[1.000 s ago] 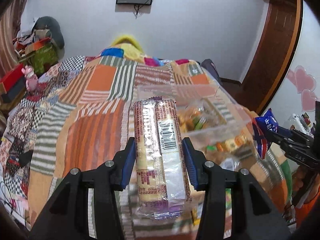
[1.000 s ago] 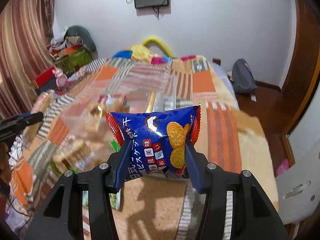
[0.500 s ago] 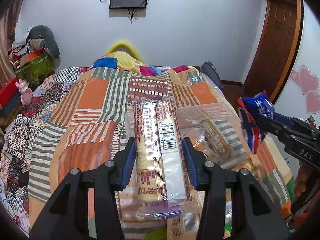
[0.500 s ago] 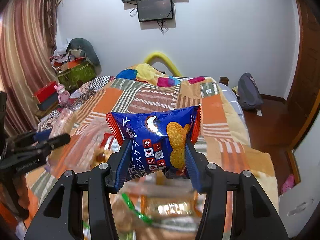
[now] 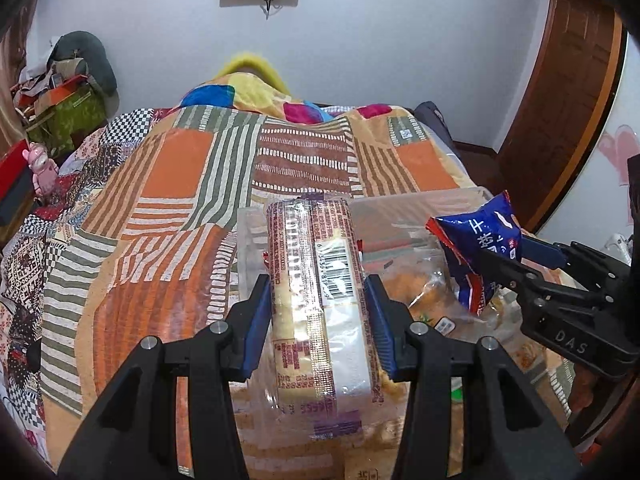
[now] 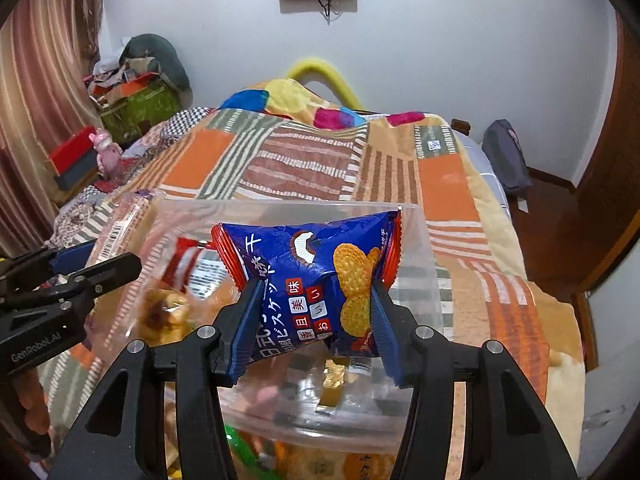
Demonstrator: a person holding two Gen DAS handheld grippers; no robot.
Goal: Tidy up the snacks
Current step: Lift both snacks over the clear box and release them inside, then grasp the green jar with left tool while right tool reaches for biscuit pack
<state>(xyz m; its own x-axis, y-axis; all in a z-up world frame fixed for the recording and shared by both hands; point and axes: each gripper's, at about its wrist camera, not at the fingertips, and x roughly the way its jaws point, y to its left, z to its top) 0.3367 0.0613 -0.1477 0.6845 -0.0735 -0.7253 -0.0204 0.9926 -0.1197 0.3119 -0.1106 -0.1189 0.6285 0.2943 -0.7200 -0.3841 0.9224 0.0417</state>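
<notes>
My left gripper (image 5: pixel 318 316) is shut on a long clear-wrapped biscuit pack (image 5: pixel 316 292) with a barcode, held over the left end of a clear plastic bin (image 5: pixel 400 208). My right gripper (image 6: pixel 314 316) is shut on a blue biscuit packet (image 6: pixel 308 276) with red edges, held above the bin (image 6: pixel 416 240). The blue packet also shows in the left wrist view (image 5: pixel 476 248), and the left gripper in the right wrist view (image 6: pixel 120 260). Inside the bin lie a red-and-white packet (image 6: pixel 192 264) and several other snacks.
The bin sits on a bed with an orange striped patchwork quilt (image 5: pixel 180 184). More snack packs lie on the quilt in front of the bin (image 6: pixel 240 448). Clutter and boxes (image 6: pixel 136 96) stand at the far left, a dark bag (image 6: pixel 506 160) on the floor at right.
Both grippers have come down and in toward the bin with their packs. The bin now lies right under and behind both packs, and the two grippers stand closer together.
</notes>
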